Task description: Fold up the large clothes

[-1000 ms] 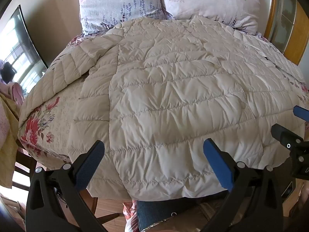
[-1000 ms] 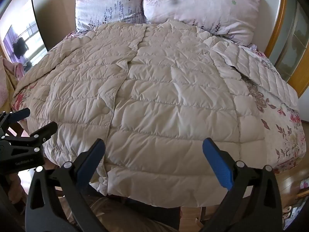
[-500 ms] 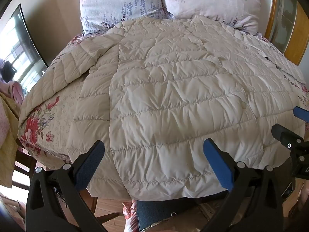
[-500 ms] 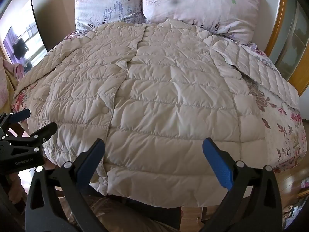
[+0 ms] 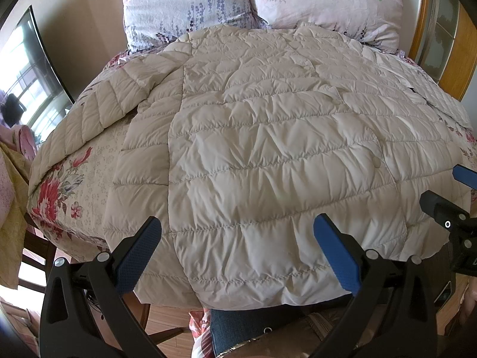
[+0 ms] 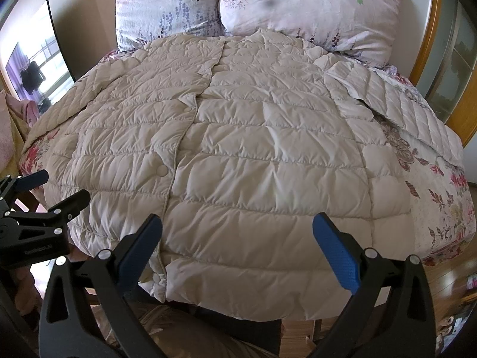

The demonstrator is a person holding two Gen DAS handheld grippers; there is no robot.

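beige down coat (image 5: 268,155) spread flat, both grippers agape

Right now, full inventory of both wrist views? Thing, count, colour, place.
down jacket: 1, cream quilted, spread flat on the bed, front up, hem nearest the grippers, sleeves out to both sides
pillows: 2, pale pink with tree and flower print, at the head of the bed, just past the collar
bedspread: 1, pale with red flowers, under the jacket
screen: 1, dark and reflective, against the wall left of the bed
wooden frame: 1, orange-brown, right of the pillows
left gripper: 1, black with blue pads, open, above the hem
right gripper: 1, same colours, open, above the hem
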